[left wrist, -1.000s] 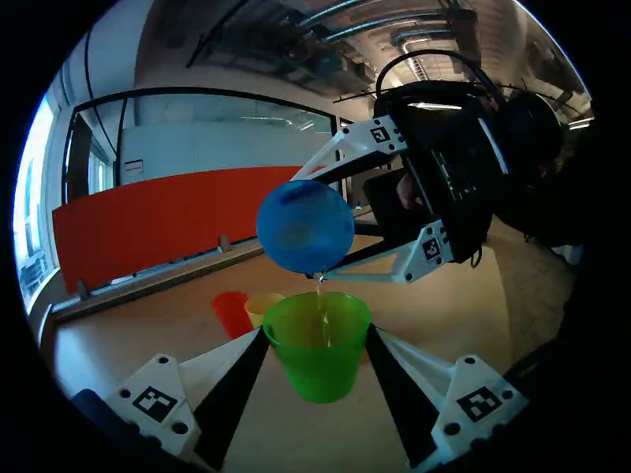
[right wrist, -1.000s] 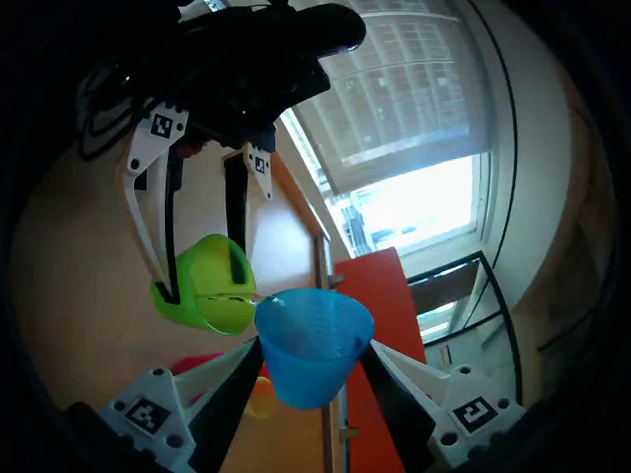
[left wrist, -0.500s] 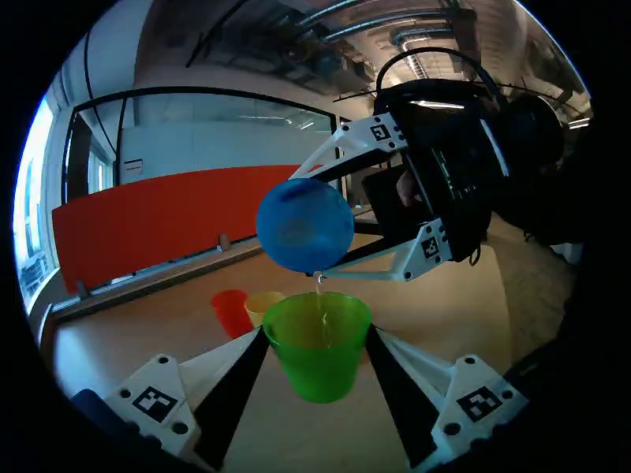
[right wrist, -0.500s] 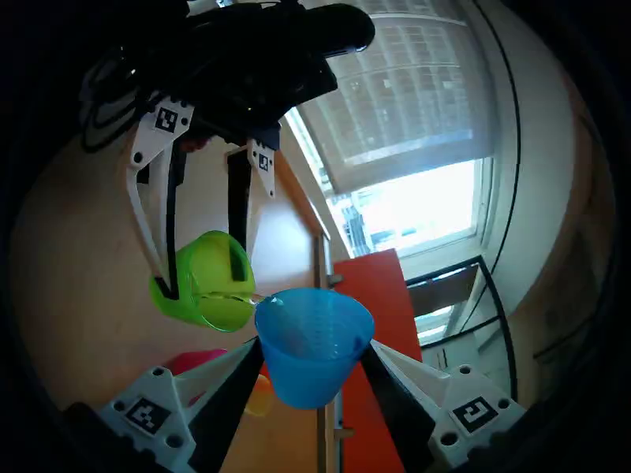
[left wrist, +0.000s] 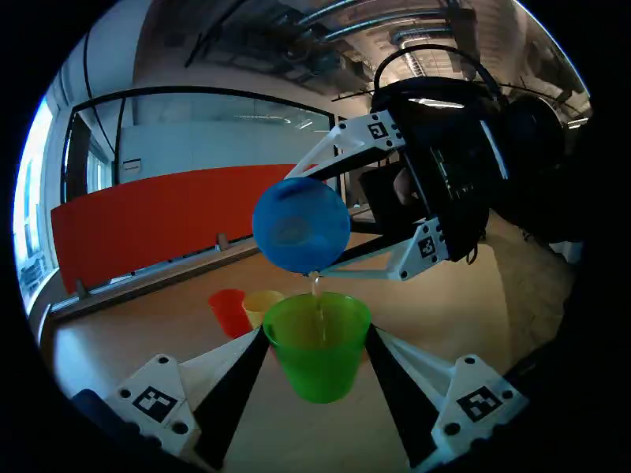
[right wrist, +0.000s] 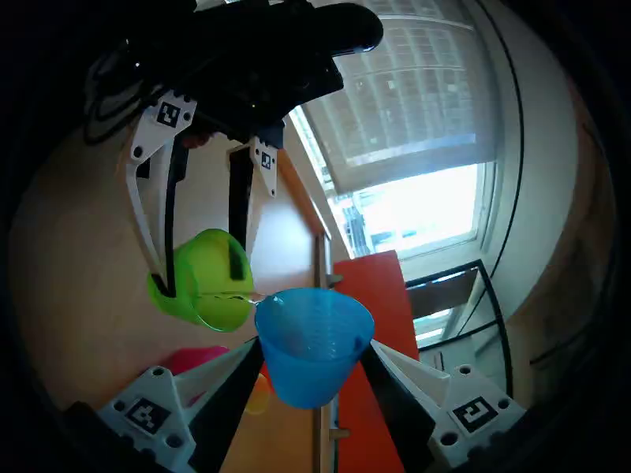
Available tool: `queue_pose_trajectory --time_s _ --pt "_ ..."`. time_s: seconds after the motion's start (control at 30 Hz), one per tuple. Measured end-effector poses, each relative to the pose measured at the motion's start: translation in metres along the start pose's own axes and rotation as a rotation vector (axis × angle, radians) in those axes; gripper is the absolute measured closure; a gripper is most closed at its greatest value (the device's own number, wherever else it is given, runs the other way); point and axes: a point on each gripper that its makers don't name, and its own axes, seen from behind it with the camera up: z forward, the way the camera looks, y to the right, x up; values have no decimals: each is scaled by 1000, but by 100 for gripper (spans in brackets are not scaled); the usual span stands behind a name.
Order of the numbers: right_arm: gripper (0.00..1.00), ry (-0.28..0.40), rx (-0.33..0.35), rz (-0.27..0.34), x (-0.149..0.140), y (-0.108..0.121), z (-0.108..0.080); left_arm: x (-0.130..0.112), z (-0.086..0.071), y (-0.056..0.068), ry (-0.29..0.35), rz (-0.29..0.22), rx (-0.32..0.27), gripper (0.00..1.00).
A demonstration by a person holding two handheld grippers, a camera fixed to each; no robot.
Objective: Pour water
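1. Left gripper view, markings: the white fingers [left wrist: 169,394] of the left gripper [left wrist: 317,337] carry square black-and-white marker tags, patterns and not words. A small sign [left wrist: 132,166] on the far wall is too small to read.
2. Left gripper view, jaws: they stand about one cup's width apart and press from 9 and 3 o'clock on the sides of an upright green cup [left wrist: 319,359].
3. Left gripper view, the pour: at 12 o'clock above the green cup, the right gripper [left wrist: 310,222], held by a hand [left wrist: 406,185], clamps a tipped blue cup [left wrist: 300,225] with its mouth facing the camera. A thin stream of water [left wrist: 318,303] falls from its lower lip into the green cup.
4. Left gripper view, surroundings: at 10 o'clock from the green cup, a red cup [left wrist: 227,309] and a yellow cup [left wrist: 260,303] stand touching on the wooden table [left wrist: 442,307].
5. Right gripper view, markings: the same kind of marker tags sit on both grippers' fingers.
6. Right gripper view, jaws: the right gripper [right wrist: 314,347] has its jaws closed to cup width on the blue cup [right wrist: 311,359], one finger on each side.
7. Right gripper view, the pour: at 10 o'clock from the blue cup, the left gripper [right wrist: 201,276] grips the green cup [right wrist: 205,280]. Water [right wrist: 251,299] runs from the blue cup's rim into it.
8. Right gripper view, surroundings: the red cup [right wrist: 185,361] and the yellow cup [right wrist: 256,394] show at 8 o'clock from the blue cup, partly behind a finger.
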Motion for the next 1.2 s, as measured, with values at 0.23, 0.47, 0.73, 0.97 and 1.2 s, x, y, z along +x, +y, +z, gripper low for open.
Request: queue_pose_trajectory --time_s 0.23,0.47,0.73,0.97,1.2 --pt "12 -1 1 -14 -1 1 0 -2 0 0 -2 -1 0 13" --pt "12 -3 4 -35 -2 0 0 -2 1 0 -5 1 -1 13" --pt "12 -1 8 -53 -2 -1 -1 -2 1 1 -5 -4 -2 13" --pt "12 -1 11 -79 -1 -2 -1 -2 2 1 -7 -1 -3 13" --pt "12 1 11 -100 1 -2 0 -4 2 2 -9 -4 -6 13"
